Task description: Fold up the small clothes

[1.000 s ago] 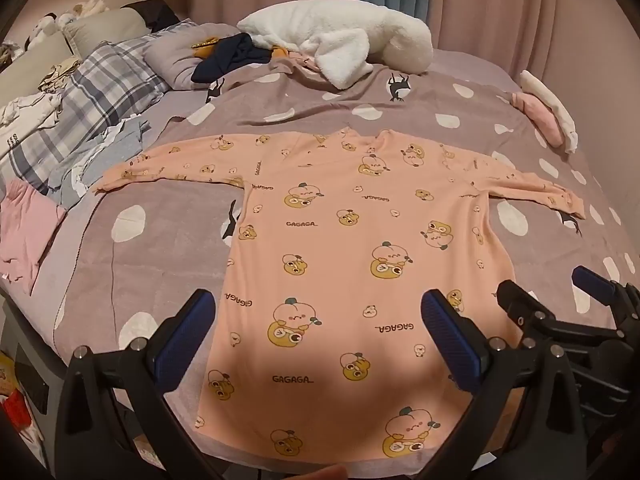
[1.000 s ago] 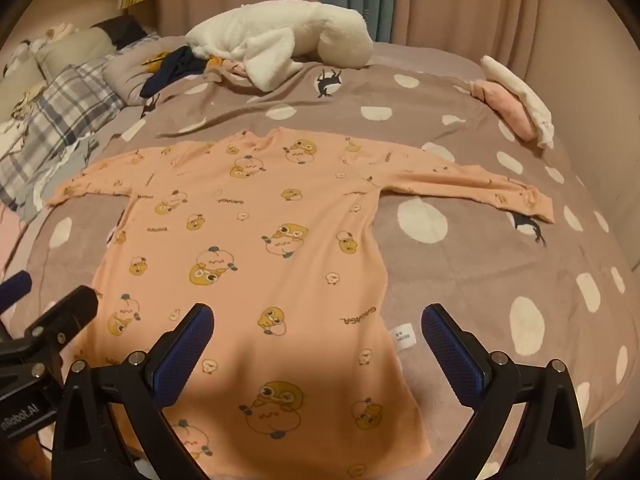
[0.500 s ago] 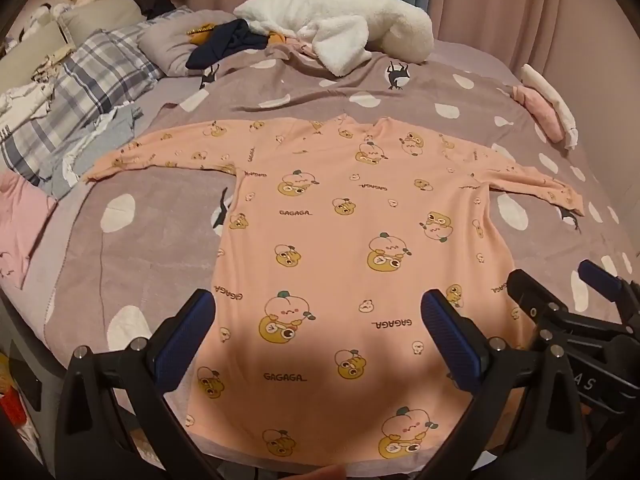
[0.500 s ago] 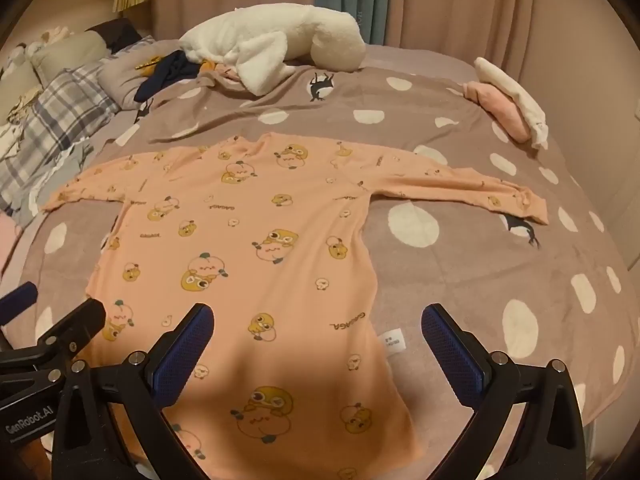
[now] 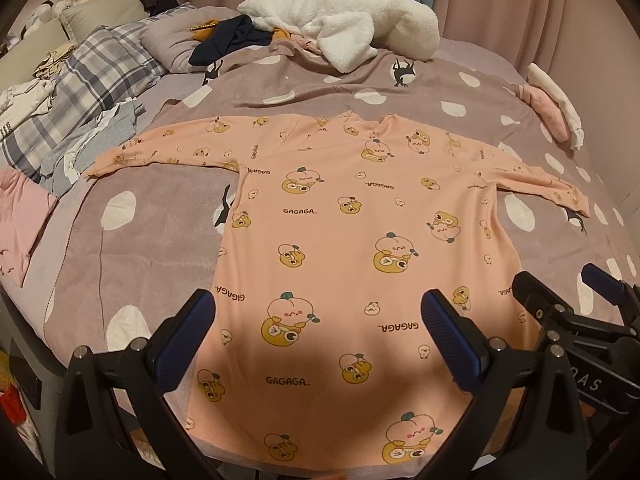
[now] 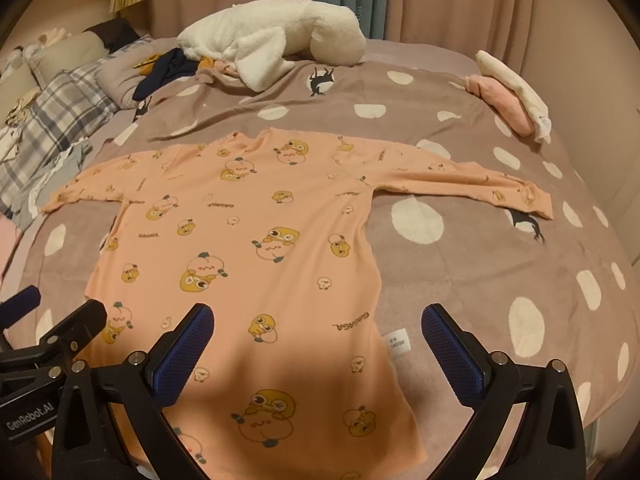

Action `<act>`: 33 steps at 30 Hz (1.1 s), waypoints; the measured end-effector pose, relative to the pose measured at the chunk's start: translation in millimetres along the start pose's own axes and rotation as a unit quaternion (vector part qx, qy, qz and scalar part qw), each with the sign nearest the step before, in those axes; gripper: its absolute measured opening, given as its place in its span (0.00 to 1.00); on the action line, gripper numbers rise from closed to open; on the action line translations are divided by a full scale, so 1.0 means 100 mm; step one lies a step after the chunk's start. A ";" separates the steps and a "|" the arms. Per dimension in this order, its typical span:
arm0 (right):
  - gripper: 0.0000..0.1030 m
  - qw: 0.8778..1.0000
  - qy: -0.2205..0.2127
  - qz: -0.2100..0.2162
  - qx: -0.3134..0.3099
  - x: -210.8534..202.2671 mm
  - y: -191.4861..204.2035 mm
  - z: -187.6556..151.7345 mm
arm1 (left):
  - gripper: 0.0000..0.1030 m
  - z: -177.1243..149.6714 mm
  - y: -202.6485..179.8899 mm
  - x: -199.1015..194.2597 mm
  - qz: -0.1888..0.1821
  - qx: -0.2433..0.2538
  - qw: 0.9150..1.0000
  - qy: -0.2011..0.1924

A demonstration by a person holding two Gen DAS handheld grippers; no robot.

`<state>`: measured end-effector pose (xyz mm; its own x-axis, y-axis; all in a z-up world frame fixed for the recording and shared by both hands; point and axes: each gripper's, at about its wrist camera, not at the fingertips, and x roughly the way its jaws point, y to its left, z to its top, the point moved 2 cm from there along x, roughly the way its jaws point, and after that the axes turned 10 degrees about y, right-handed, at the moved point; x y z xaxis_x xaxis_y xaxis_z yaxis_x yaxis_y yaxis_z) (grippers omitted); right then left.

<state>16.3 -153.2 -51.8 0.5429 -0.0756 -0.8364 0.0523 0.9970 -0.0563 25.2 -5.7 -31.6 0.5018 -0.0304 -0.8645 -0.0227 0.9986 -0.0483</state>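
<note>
your left gripper (image 5: 316, 322) hangs over the lower part of the shirt (image 5: 356, 248), its fingers (image 5: 186, 338) spread wide with nothing between them. your right gripper (image 6: 316, 334) sits over the shirt's right hem side, its fingers (image 6: 452, 354) equally wide apart and holding nothing; you can see it at the shirt's right edge in the left view (image 5: 568, 300), and the left one at the shirt's left edge in the right view (image 6: 48, 332).

the shirt lies flat on the bed (image 5: 168, 216), collar away from you, both sleeves stretched straight out to the sides, hem nearest you at the bed's edge. a white tag (image 6: 398, 343) lies just beside the shirt's right side seam, on the spotted blanket (image 6: 472, 264).

beyond the shirt's collar a white fleece (image 5: 340, 28) is heaped, with dark clothes (image 5: 228, 38) to its left. right of the shirt's right sleeve, a folded pink and white pile (image 5: 554, 108) rests at the bed's far edge. left of the shirt's left sleeve lie a plaid pillow (image 5: 92, 80) and loose grey clothes (image 5: 92, 144).
</note>
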 end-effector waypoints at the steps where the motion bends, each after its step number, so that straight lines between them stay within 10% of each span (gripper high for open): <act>1: 1.00 1.000 0.000 0.001 0.000 0.00 0.00 0.00 | 1.00 0.00 0.00 0.00 -0.001 0.001 1.000 -0.002; 11: 1.00 1.000 0.002 0.002 0.009 0.01 -0.04 0.01 | 1.00 0.05 0.06 -0.03 -0.030 -0.028 0.999 -0.012; 33: 1.00 1.000 0.008 -0.007 -0.001 0.04 0.00 0.00 | 1.00 0.04 0.18 0.00 0.030 -0.057 0.998 -0.017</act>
<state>19.0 -153.6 -55.1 0.5288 -0.0903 -0.8439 0.0592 0.9958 -0.0695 28.6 12.2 -30.6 0.5260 0.0319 -0.8499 -0.1503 0.9871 -0.0559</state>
